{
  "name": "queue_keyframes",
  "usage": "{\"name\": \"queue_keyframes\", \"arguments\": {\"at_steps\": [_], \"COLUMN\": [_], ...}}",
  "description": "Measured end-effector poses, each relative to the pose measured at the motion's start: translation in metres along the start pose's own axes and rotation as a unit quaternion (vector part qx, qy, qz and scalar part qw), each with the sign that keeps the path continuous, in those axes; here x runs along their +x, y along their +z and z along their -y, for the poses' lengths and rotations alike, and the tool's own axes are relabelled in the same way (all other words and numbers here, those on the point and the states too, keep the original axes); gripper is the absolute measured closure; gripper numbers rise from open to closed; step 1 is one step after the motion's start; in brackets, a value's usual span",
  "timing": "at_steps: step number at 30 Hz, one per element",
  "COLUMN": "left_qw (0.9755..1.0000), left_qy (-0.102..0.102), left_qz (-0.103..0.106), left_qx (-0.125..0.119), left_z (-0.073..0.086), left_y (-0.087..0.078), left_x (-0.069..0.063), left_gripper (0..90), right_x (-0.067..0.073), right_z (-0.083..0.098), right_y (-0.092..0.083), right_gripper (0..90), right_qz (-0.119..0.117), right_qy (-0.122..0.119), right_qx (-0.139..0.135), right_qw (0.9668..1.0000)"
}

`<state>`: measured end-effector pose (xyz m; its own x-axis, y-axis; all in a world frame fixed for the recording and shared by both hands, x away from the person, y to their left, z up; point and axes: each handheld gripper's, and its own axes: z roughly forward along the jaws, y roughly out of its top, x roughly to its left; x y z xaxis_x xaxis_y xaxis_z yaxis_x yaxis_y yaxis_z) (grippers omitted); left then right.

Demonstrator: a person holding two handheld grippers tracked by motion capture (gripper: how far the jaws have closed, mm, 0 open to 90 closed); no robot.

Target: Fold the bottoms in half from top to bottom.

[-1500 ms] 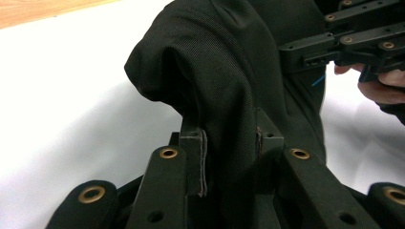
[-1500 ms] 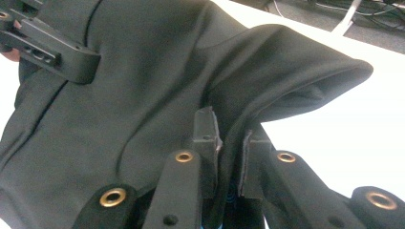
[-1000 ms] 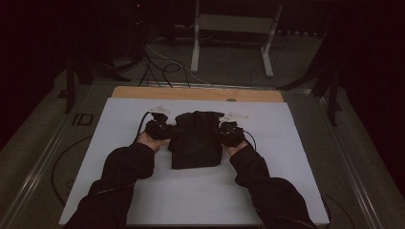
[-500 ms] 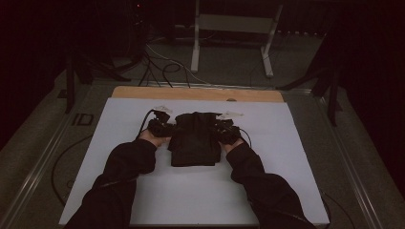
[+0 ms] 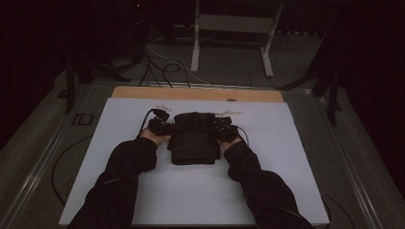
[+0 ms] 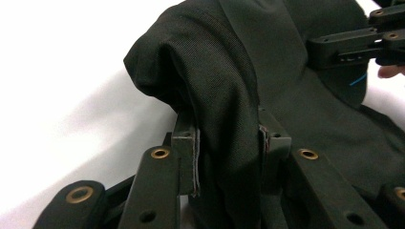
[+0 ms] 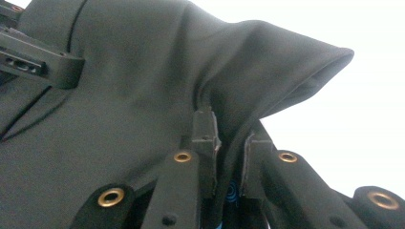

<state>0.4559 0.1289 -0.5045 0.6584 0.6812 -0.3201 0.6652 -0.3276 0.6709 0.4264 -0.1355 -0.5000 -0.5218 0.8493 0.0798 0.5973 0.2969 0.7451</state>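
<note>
We see a white rectangular table sheet [image 5: 143, 191] bearing a folded black fabric garment [image 5: 193, 138] at its middle (dim light). The left gripper [image 6: 228, 143], its jaws just opening, still pinches a fold; the right gripper [image 7: 228, 143] clamps the opposite edge.

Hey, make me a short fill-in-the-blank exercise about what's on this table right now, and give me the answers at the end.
1. The folded garment that lies between the two grippers is ____ in colour.
2. In the right gripper view, the right gripper has a fold of ____ between its pads.
3. The garment rests on a ____ sheet that covers the table.
4. In the high view, the left gripper is at the garment's ____ edge.

Missing words: black; fabric; white; left
</note>
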Motion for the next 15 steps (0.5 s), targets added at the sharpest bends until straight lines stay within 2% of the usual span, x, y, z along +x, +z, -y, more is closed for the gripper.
{"name": "queue_keyframes", "arguments": {"at_steps": [4,11,15], "left_qw": [0.9999,0.9998,0.9994], "left_qy": [0.005,0.004,0.000], "left_qz": [-0.009,-0.020,-0.033], "left_qx": [0.004,0.008,0.010], "left_z": [0.0000,0.0001,0.0006], "left_y": [0.0036,0.0065,0.0072], "left_x": [-0.0001,-0.0002,0.0001], "left_gripper": [65.2,61.8,58.7], "right_x": [0.0001,-0.0011,-0.0036], "right_z": [0.0012,0.0019,0.0011], "right_y": [0.0026,0.0066,0.0106], "right_gripper": [79.9,79.2,77.9], "right_qz": [0.007,0.010,0.010], "right_qy": [0.001,0.008,0.009], "right_qx": [0.006,0.010,0.015], "right_qw": [1.0000,0.9999,0.9998]}}
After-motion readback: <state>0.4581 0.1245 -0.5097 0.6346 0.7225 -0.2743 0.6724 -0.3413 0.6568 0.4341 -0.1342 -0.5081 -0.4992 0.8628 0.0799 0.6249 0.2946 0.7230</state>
